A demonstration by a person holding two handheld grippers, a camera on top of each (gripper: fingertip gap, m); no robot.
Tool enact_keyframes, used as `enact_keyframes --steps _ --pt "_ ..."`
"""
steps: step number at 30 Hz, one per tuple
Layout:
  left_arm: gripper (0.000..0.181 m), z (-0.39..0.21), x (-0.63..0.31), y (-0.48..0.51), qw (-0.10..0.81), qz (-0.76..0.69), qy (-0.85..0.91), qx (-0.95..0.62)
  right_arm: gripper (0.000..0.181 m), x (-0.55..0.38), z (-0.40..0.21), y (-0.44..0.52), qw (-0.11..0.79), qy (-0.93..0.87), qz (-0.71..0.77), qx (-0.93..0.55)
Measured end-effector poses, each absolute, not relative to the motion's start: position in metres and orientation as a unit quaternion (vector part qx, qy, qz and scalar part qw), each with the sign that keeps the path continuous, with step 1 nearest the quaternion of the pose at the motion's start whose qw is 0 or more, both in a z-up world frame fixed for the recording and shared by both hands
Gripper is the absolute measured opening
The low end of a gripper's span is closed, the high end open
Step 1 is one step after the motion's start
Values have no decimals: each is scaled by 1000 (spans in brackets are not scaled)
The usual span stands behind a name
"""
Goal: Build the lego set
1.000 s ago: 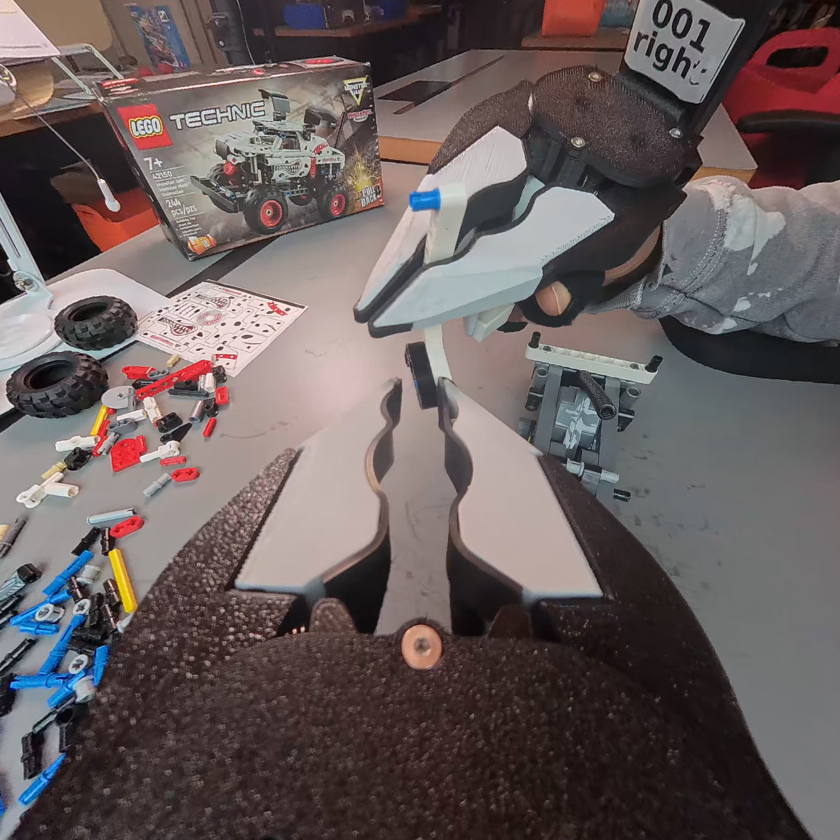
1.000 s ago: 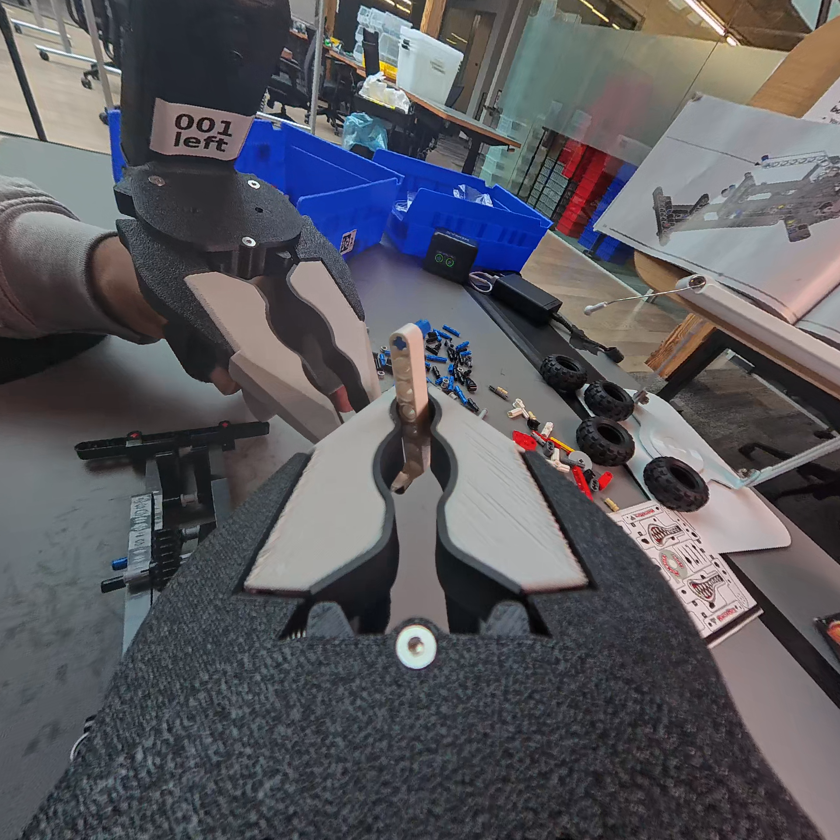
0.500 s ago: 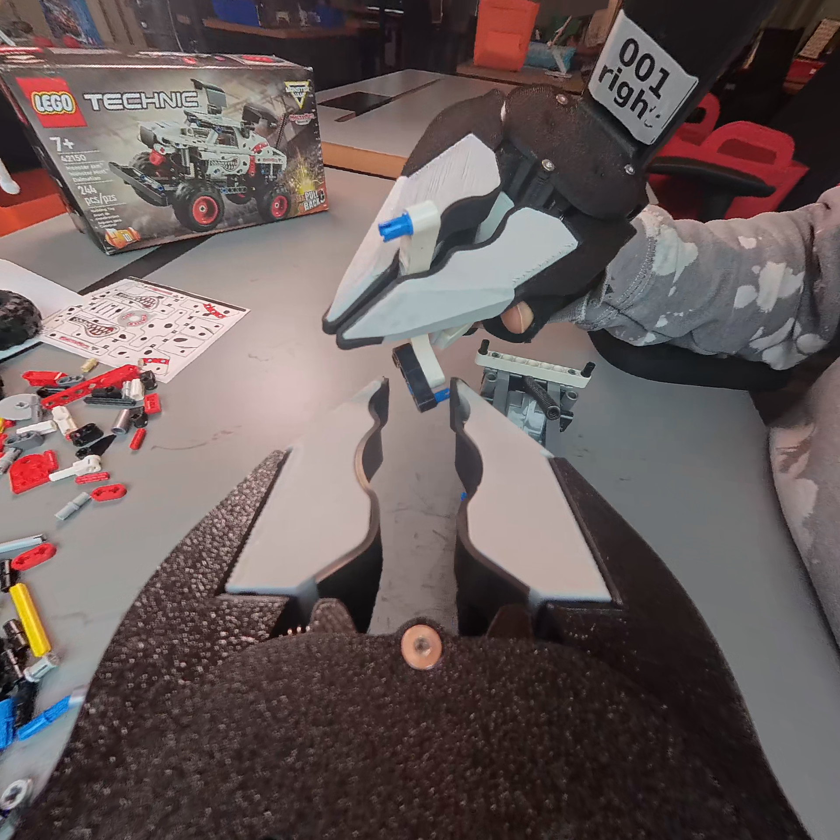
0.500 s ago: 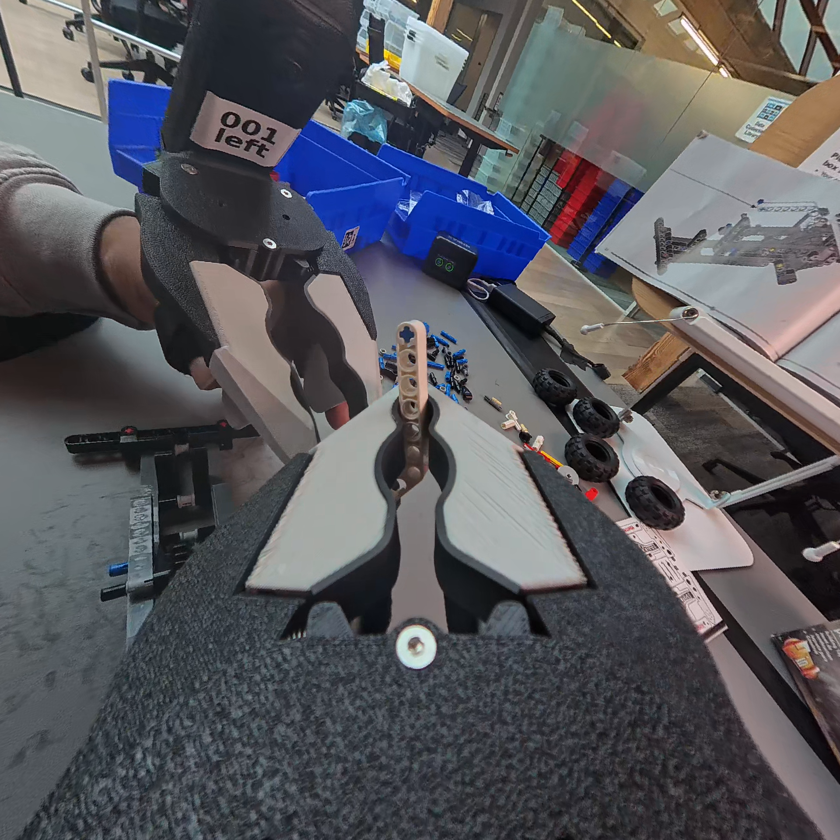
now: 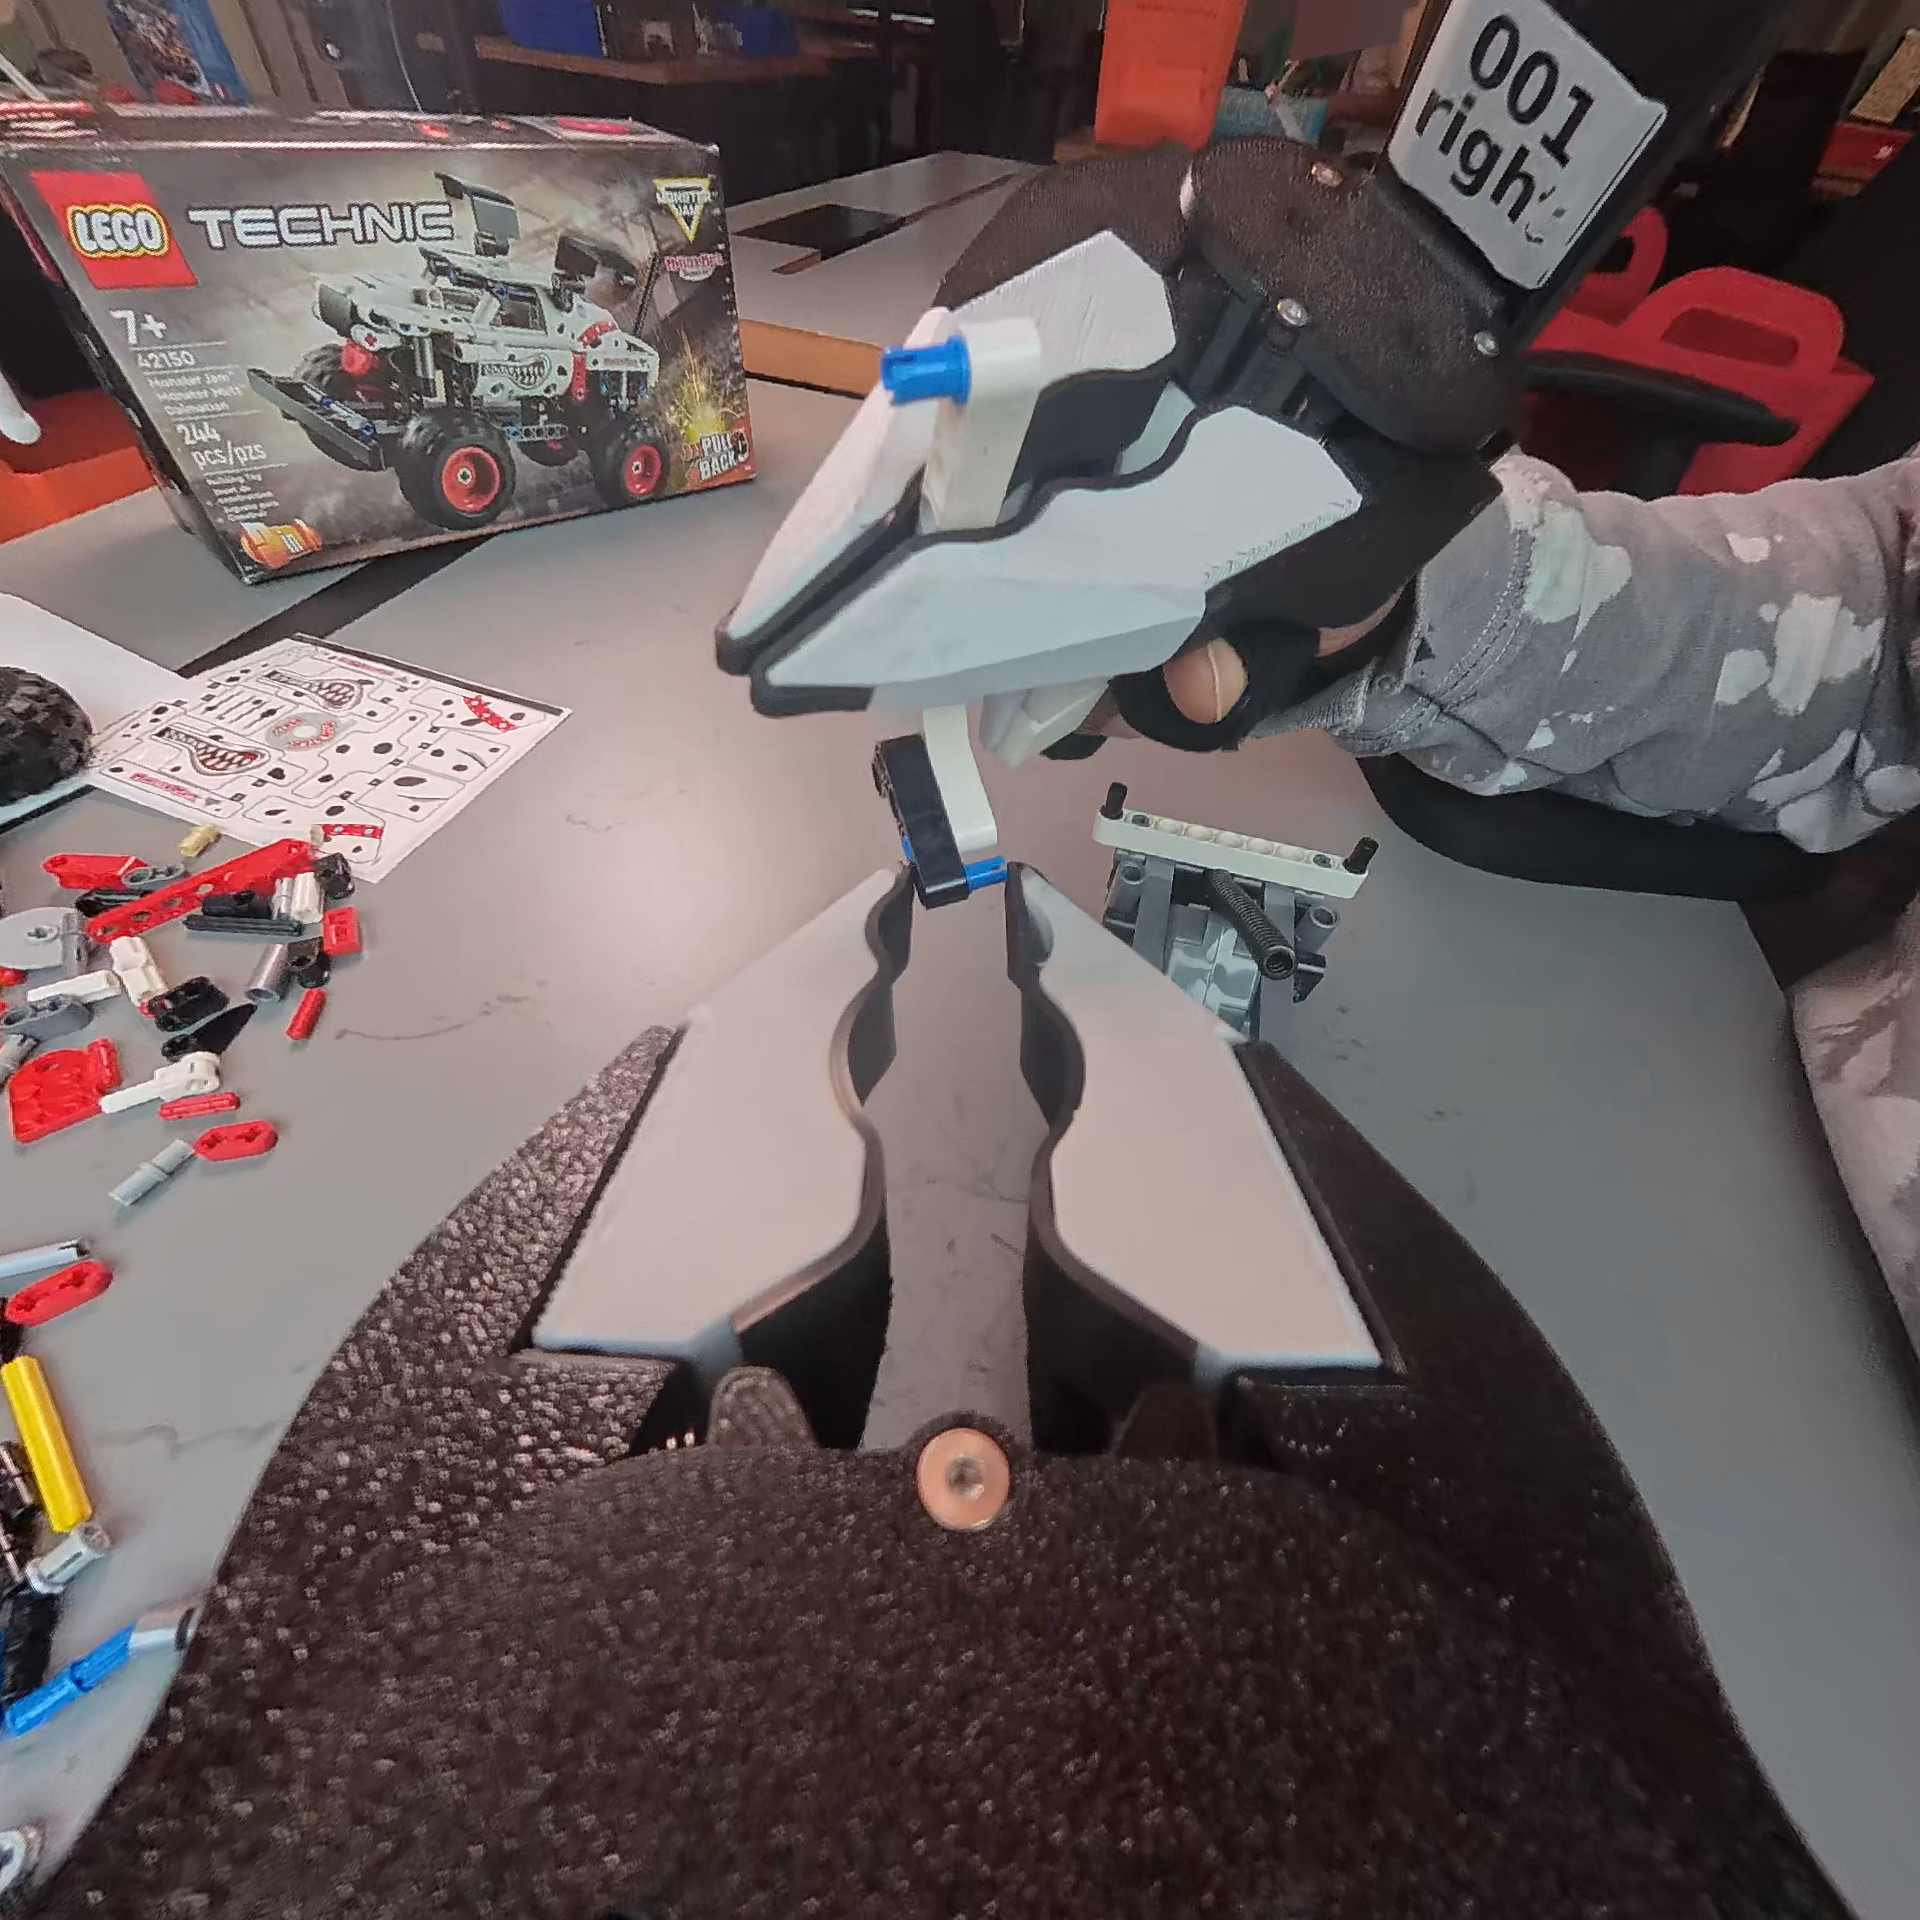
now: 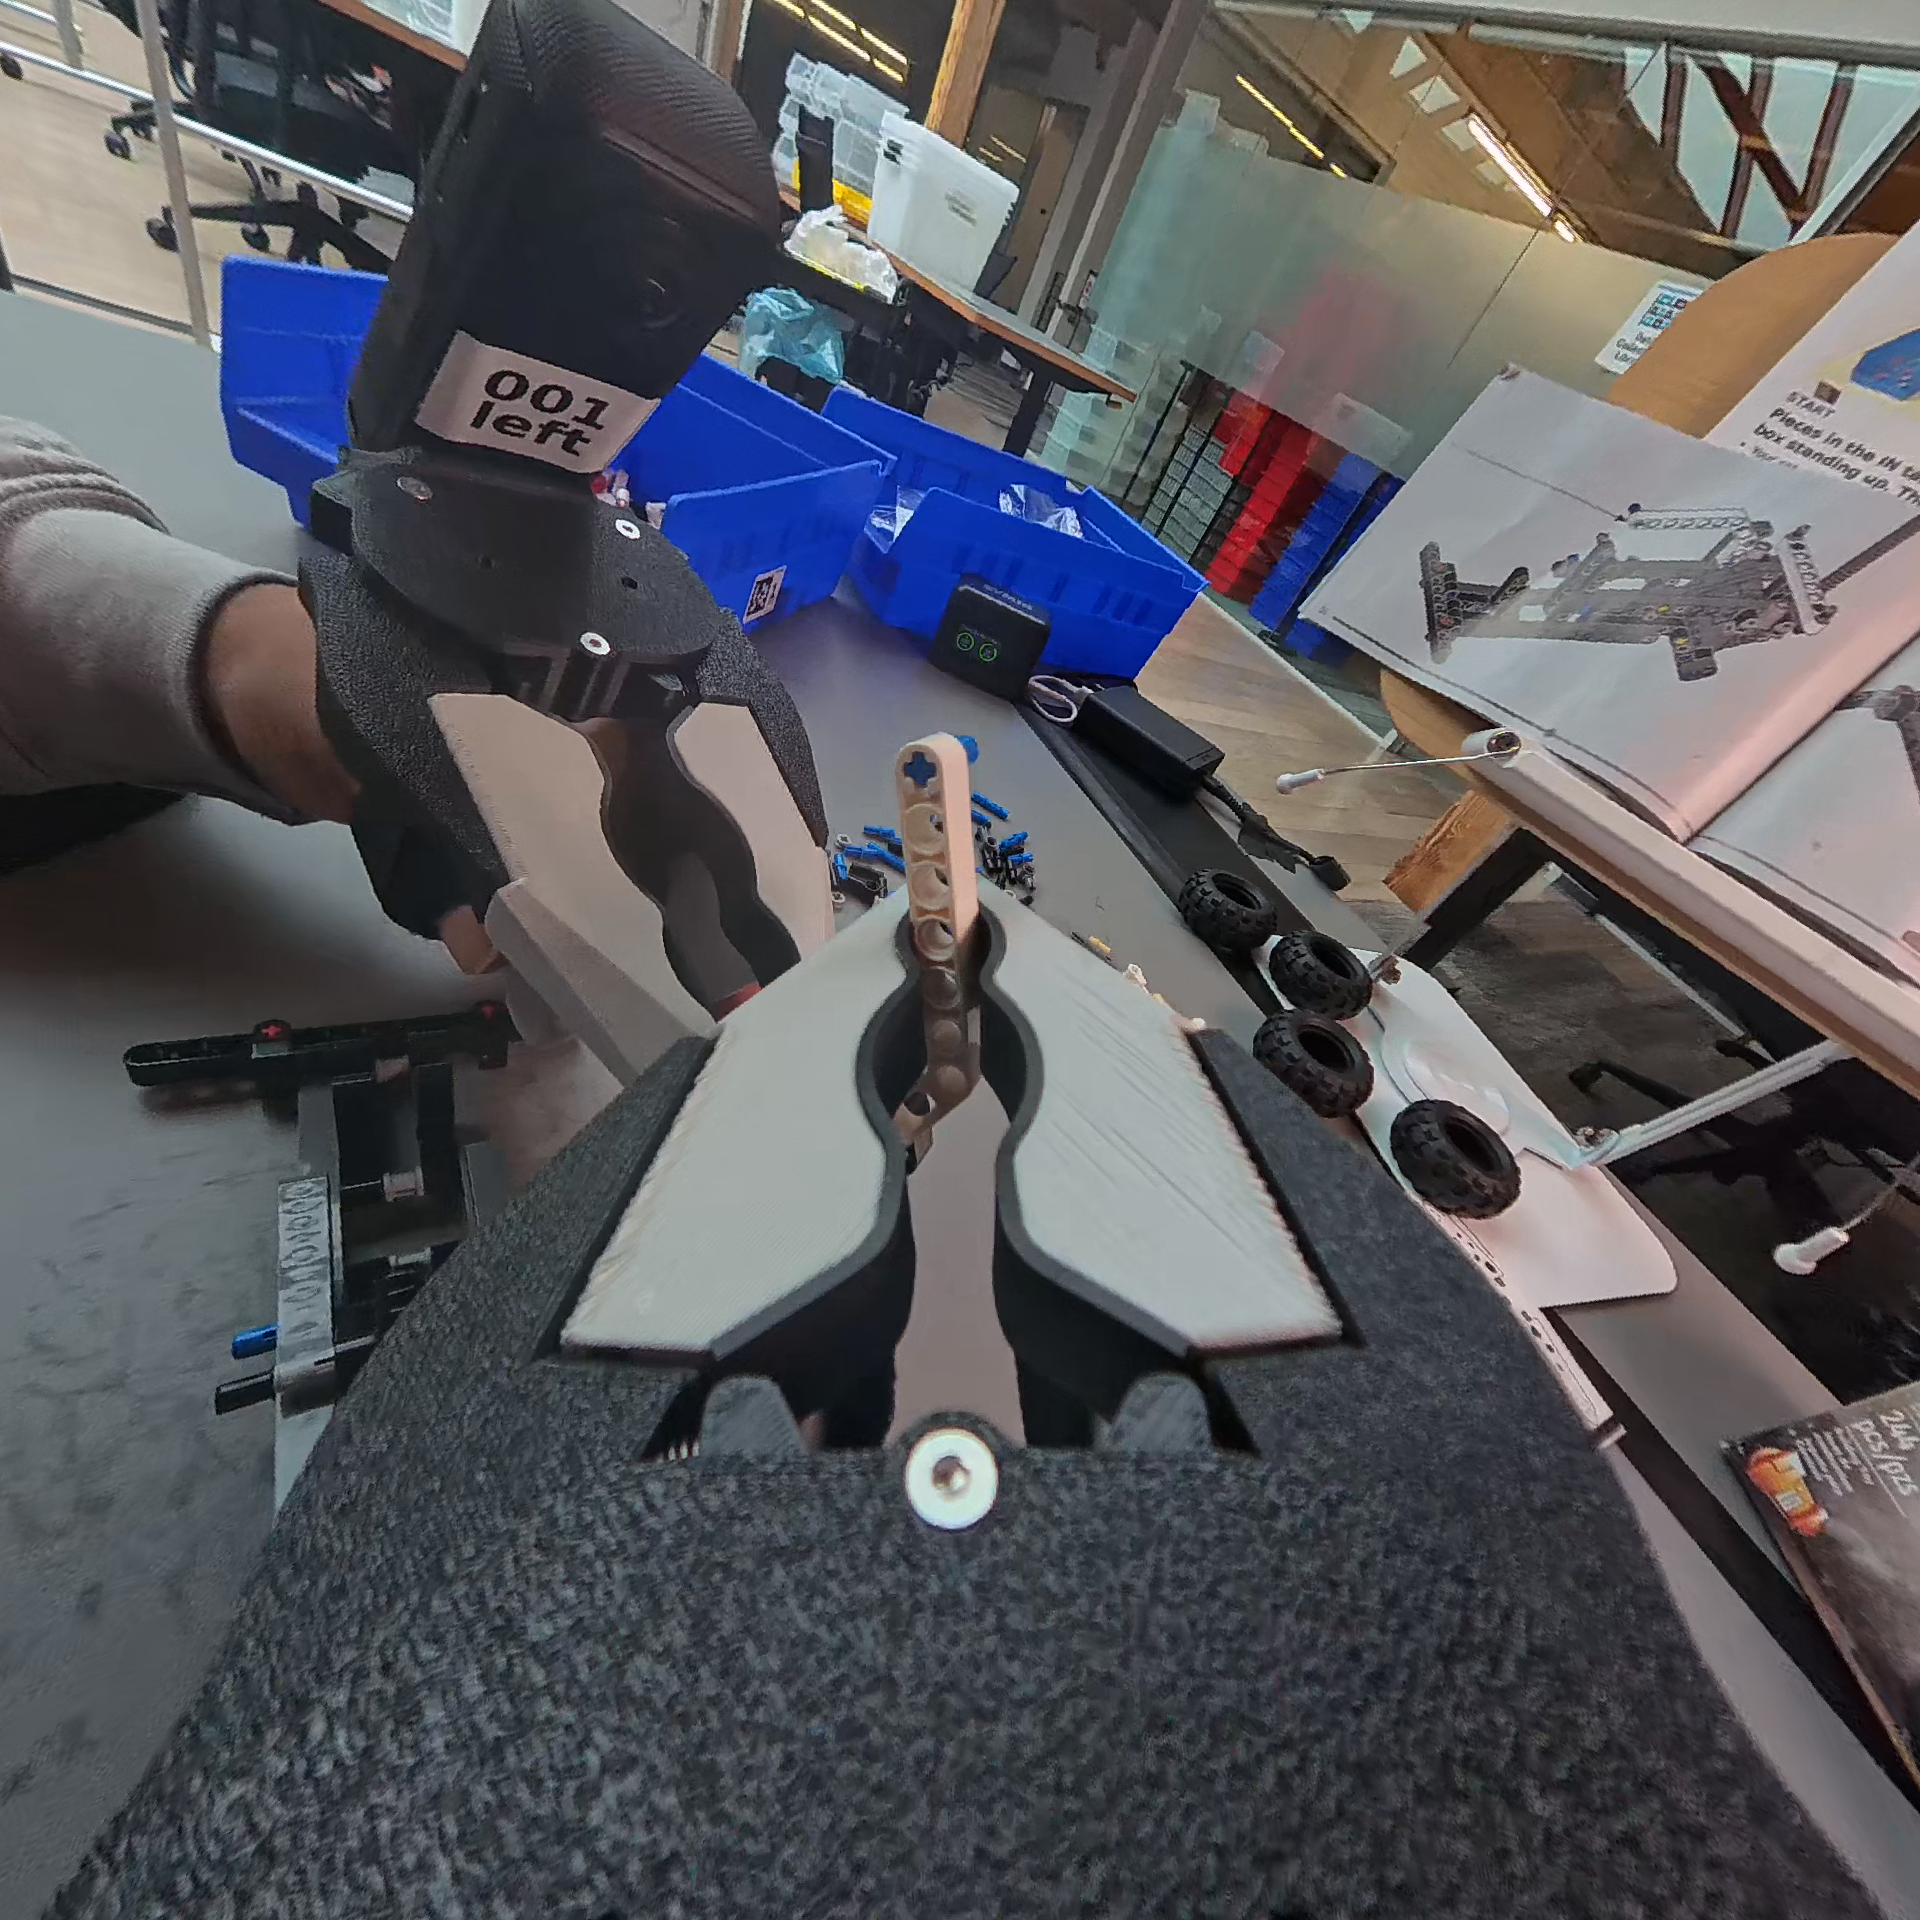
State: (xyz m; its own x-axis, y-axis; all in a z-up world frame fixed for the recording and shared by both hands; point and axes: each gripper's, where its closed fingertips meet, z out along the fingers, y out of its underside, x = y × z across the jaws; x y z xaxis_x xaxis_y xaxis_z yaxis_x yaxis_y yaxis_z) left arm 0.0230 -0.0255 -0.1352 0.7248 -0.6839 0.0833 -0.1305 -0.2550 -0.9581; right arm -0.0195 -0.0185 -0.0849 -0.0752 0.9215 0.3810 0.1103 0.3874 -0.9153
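Observation:
My right gripper (image 5: 744,652) is shut on a white lego beam (image 5: 977,416) with a blue pin (image 5: 920,369) at its top end. A short black piece (image 5: 925,826) hangs on the beam's lower end. My left gripper (image 5: 952,883) is open, and the black piece's lower end sits between its tips. In the right wrist view my right gripper (image 6: 940,920) grips the same beam (image 6: 933,831) upright, with the left gripper (image 6: 727,987) just behind it. The grey chassis assembly (image 5: 1216,925) rests on the table beyond; it also shows in the right wrist view (image 6: 358,1143).
The lego box (image 5: 395,332), a sticker sheet (image 5: 322,748) and several loose pieces (image 5: 156,987) lie to the left. Several tyres (image 6: 1320,1039), blue bins (image 6: 935,540), a black device (image 6: 987,634) and an open instruction booklet (image 6: 1621,582) are on the far side.
The two grippers have drawn together. The black piece on the beam's lower end has come down between my left fingertips. The right gripper still holds the beam.

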Motion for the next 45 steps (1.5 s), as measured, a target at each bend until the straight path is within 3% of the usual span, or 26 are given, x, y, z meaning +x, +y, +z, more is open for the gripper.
enact_keyframes --steps 5,9,15,29,45 --pt "17 -129 22 -29 558 -276 268 -736 2 -17 -79 -21 531 -604 434 -406" --pt "17 -122 22 -30 567 -297 256 -724 25 -13 -65 -30 509 -579 499 -397" --pt "17 -101 10 -32 594 -353 217 -690 42 -8 -65 -20 487 -568 522 -408" --pt "16 -85 26 -53 585 -445 239 -635 22 4 -66 -51 320 -559 653 -399" --pt "25 -78 -3 -40 610 -429 179 -641 18 9 -67 -16 344 -543 629 -438"
